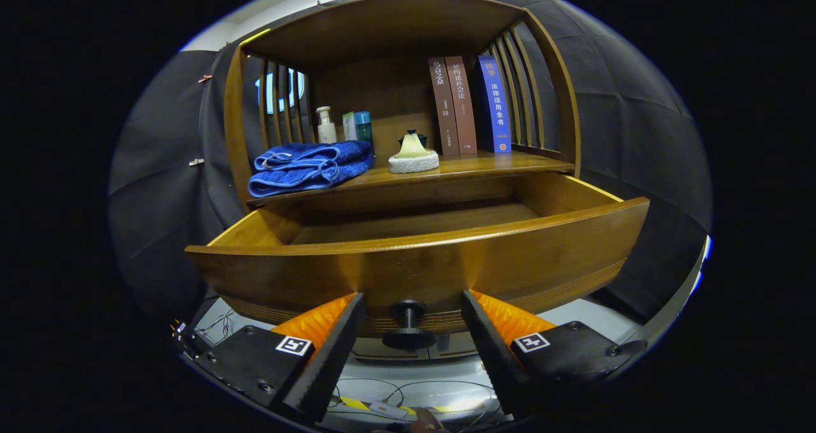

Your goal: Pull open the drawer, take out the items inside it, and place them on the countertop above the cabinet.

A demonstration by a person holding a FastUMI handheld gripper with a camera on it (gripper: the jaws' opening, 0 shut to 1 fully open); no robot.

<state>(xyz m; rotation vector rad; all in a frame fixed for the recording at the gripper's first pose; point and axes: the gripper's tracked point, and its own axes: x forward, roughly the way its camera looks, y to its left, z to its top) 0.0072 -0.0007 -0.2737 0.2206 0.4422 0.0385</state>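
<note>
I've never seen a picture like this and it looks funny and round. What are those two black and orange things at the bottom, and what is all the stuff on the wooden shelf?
The picture comes from a small camera riding on a hand-held gripper, a tool a person carries. It looks forward, and its lens bends everything round. The two black and orange wedges are the gripper's fingers. They are open and hold nothing; the drawer's dark knob sits between them, untouched.

The wooden drawer is pulled out, and the part of its floor you can see is bare. Above it, on the countertop, lie a folded blue towel, a pale bottle, a teal box, a small dark pot on a white pad, and three standing books.
</note>
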